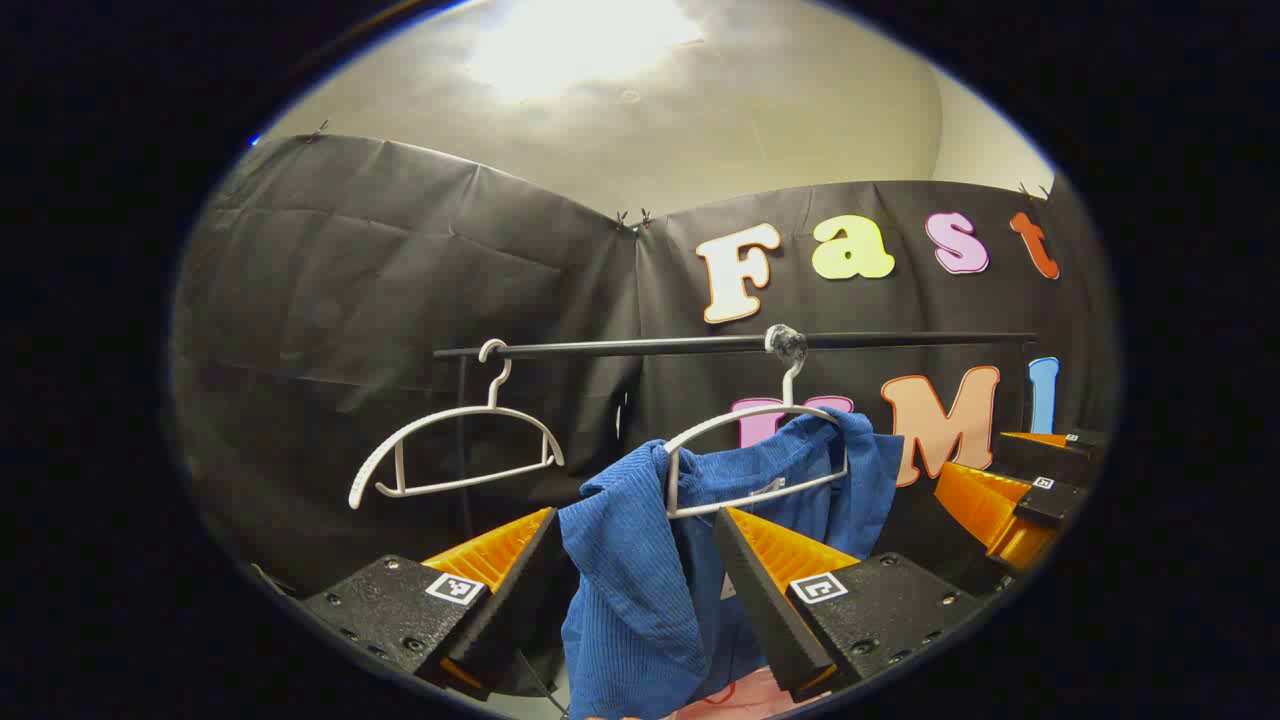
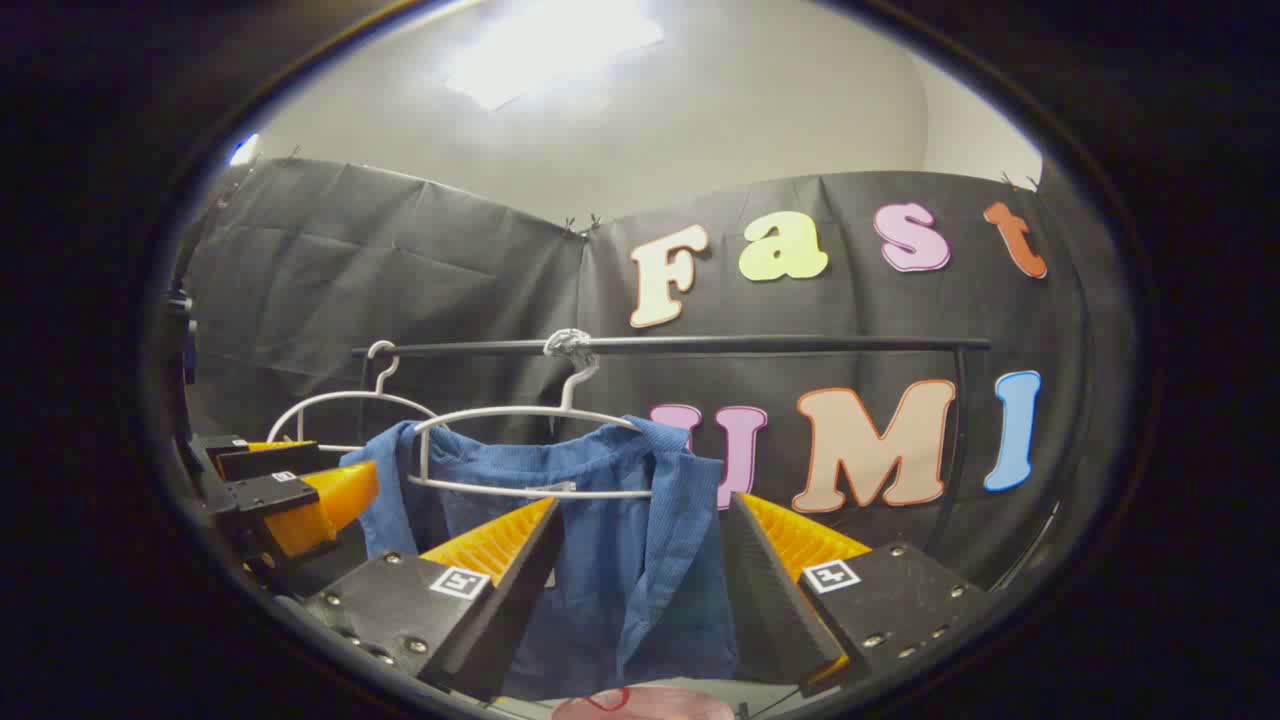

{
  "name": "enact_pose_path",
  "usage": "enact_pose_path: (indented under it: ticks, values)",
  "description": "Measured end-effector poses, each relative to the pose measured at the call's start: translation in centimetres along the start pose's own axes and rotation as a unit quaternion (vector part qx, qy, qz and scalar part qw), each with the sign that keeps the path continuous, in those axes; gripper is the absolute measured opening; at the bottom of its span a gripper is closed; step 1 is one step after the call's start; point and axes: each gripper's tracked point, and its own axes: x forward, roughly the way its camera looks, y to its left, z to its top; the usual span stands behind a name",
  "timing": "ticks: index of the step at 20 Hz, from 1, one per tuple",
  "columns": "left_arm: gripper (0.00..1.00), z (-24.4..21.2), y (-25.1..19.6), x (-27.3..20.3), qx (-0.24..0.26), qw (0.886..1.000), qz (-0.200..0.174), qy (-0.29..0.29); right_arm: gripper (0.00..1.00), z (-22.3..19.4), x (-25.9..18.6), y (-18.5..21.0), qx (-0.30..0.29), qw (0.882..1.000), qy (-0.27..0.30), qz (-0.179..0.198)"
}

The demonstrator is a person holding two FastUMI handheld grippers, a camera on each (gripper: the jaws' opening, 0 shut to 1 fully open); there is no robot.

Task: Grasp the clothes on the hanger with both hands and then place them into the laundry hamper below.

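My left claw [image 1: 635, 560] stands open in the left gripper view, its fingers either side of the blue shirt [image 1: 640, 580] draped on a white hanger [image 1: 757, 450] under the black rail [image 1: 700, 346]; an empty hanger [image 1: 455, 450] hangs to the left, my right claw [image 1: 1010, 495] at far right. In the right gripper view, my right claw [image 2: 640, 560] also gapes, flanking the shirt [image 2: 600, 540]; the left claw [image 2: 290, 495] shows at the left edge.

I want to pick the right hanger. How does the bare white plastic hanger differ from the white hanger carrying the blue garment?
The bare white plastic hanger carries nothing; the white hanger holds the blue garment. The bare one's hook is plain; the other's is wrapped. Both hang on the black rail.
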Motion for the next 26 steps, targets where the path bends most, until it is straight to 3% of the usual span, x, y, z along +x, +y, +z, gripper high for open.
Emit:
enact_pose_path:
  ticks: [1, 2, 14, 26]
  values:
    - [0.93, 0.1, 0.0, -0.1, -0.003, 1.000, -0.002, -0.001, 0.94, 0.0, -0.1, 0.0, -0.002, 1.000, 0.001, -0.001]
    - [0.93, 0.1, -0.1, -0.2, -0.006, 1.000, -0.003, -0.003, 0.98, 0.0, -0.2, 0.0, -0.004, 1.000, 0.001, -0.003]
    - [0.93, -1.4, 0.3, -0.1, 0.004, 1.000, -0.008, 0.013, 0.98, -1.2, -0.5, -0.2, -0.002, 1.000, 0.014, -0.017]
    - [0.93, -6.1, 0.9, 4.7, 0.032, 0.998, 0.034, 0.042, 0.98, -2.3, -1.2, -0.9, -0.010, 0.998, 0.040, -0.048]
